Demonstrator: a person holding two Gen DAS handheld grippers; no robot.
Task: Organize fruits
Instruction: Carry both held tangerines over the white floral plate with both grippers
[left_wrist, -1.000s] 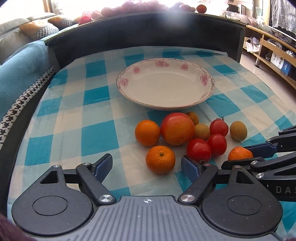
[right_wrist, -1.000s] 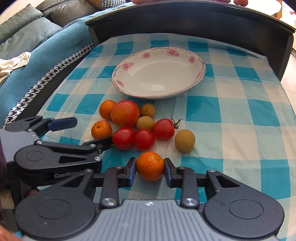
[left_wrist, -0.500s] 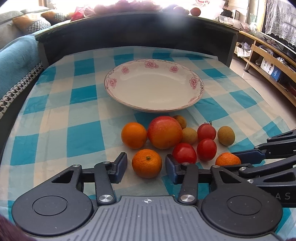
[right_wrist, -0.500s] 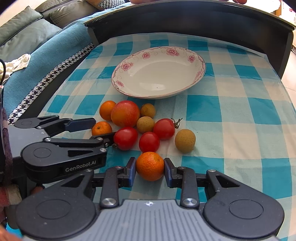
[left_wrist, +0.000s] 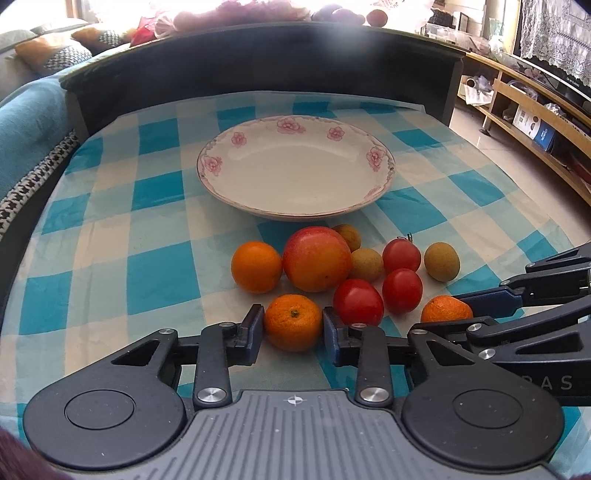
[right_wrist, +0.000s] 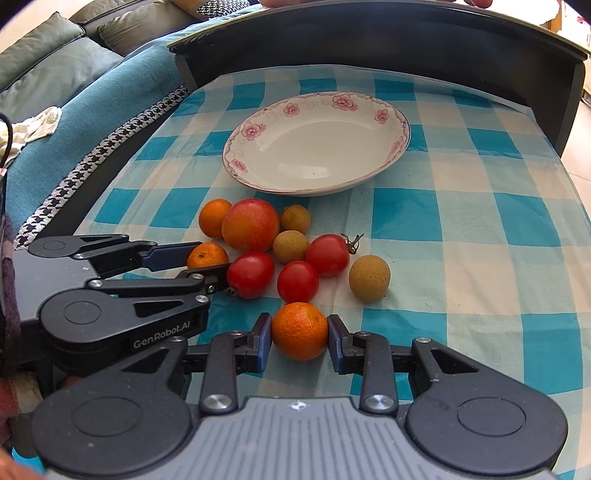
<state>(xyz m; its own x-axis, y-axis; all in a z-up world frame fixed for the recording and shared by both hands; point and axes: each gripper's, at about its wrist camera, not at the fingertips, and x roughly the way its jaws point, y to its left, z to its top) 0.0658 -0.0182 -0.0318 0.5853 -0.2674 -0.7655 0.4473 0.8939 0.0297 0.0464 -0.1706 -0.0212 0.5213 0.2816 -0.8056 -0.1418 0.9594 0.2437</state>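
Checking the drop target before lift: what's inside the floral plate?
Nothing is visible in the floral plate: its white bowl shows bare in both views, and all the fruit lies on the checked cloth in front. The cloth under it is hidden.

Mixed fruits (left_wrist: 343, 273) clustered before empty floral plate (left_wrist: 295, 173).

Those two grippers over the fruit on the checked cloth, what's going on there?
A person is sorting fruit with a gripper in each hand. The left gripper has just closed around one mandarin, and the right gripper is clamped on another mandarin. Both fruits rest on the tablecloth. The floral plate behind the pile holds nothing yet; the tomatoes, longans and the rest lie untouched.
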